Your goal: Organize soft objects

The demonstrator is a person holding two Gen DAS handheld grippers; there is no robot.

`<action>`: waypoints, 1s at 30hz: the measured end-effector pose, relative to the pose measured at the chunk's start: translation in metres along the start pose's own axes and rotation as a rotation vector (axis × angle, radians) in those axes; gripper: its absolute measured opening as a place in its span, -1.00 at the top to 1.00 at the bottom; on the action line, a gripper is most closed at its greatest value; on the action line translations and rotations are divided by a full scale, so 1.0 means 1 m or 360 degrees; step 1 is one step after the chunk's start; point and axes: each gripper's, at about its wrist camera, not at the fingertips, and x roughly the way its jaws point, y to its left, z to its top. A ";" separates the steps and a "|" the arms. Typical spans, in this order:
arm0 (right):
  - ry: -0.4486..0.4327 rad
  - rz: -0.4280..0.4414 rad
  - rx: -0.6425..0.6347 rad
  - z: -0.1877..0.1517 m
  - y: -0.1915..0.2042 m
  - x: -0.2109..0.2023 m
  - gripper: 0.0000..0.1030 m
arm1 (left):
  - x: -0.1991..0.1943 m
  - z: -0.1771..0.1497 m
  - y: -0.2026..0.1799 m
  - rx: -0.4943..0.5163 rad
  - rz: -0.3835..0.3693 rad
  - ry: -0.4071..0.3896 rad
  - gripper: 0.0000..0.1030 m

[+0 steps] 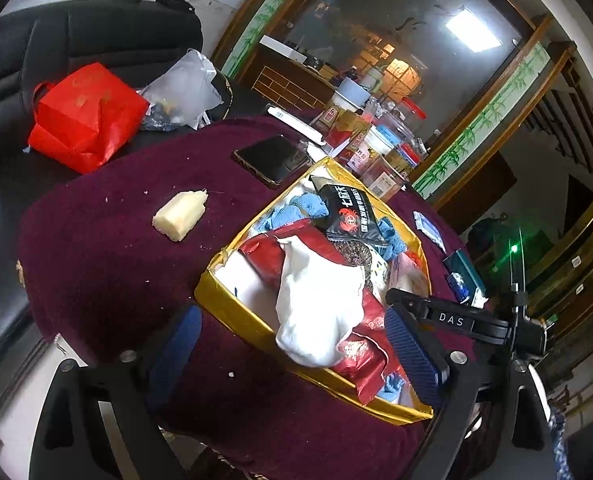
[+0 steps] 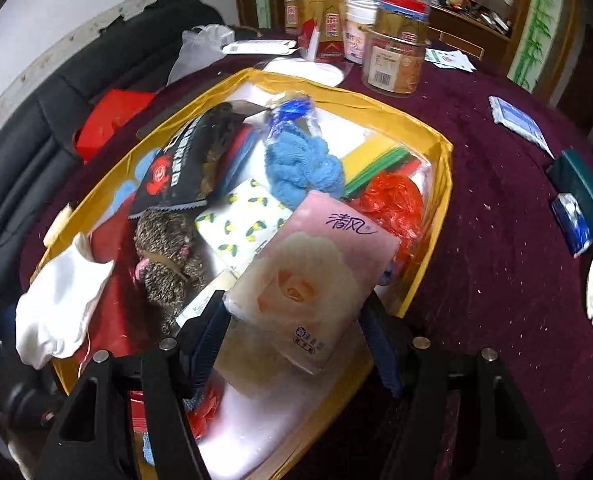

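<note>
Fingers of the right gripper [image 2: 292,344] pinch a soft pink tissue pack with a rose picture [image 2: 316,276] from both sides, right over the yellow cardboard box [image 2: 442,184] full of soft things. I think this step is putting the pack in, so next the fingers should spread and let it drop onto the pile. The left gripper [image 1: 296,344] hangs wide apart and empty over the box's near edge, and farther off a pale yellow sponge block [image 1: 181,214] waits on the dark red tablecloth [image 1: 96,260].

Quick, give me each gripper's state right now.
Left gripper: open, holding nothing, above the yellow box.
Right gripper: shut on the pink tissue pack.
</note>
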 end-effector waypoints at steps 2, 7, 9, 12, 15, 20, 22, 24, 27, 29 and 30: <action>0.0016 0.0048 -0.0034 0.000 0.004 0.001 -0.40 | -0.001 0.000 -0.001 0.0023 0.0019 -0.0006 -0.91; -0.0048 0.0254 0.0110 -0.010 -0.007 -0.016 -0.50 | -0.003 -0.003 -0.006 0.0073 0.0071 -0.0013 -0.94; -0.0109 0.0279 0.0134 -0.017 -0.012 -0.027 -0.54 | -0.002 -0.003 -0.009 0.0104 0.0094 -0.0024 -0.96; -0.0210 0.0291 0.0171 -0.029 -0.022 -0.045 -0.58 | -0.011 -0.005 -0.021 0.0179 0.0153 -0.0117 -0.96; -0.0326 0.0306 0.0226 -0.045 -0.034 -0.061 -0.58 | -0.040 -0.012 -0.047 0.0342 0.0301 -0.0422 -0.98; -0.0575 0.0227 0.0272 -0.074 -0.051 -0.091 -0.75 | -0.092 -0.038 -0.093 0.0502 0.0102 -0.0943 -0.99; -0.0670 0.0189 0.0290 -0.084 -0.055 -0.101 -0.80 | -0.080 -0.033 -0.103 0.0497 -0.0021 -0.0820 -0.99; -0.0740 0.0190 0.0320 -0.094 -0.057 -0.106 -0.80 | -0.053 -0.024 -0.119 0.0561 -0.0016 -0.0610 -0.99; -0.0773 0.0167 0.0320 -0.107 -0.058 -0.109 -0.82 | -0.026 -0.030 -0.140 0.0621 0.0227 -0.0546 -0.99; -0.0791 0.0122 0.0302 -0.117 -0.060 -0.111 -0.84 | -0.016 -0.038 -0.151 0.0661 0.0341 -0.0525 -0.99; -0.0795 0.0086 0.0286 -0.122 -0.061 -0.110 -0.84 | -0.011 -0.041 -0.155 0.0676 0.0409 -0.0513 -0.99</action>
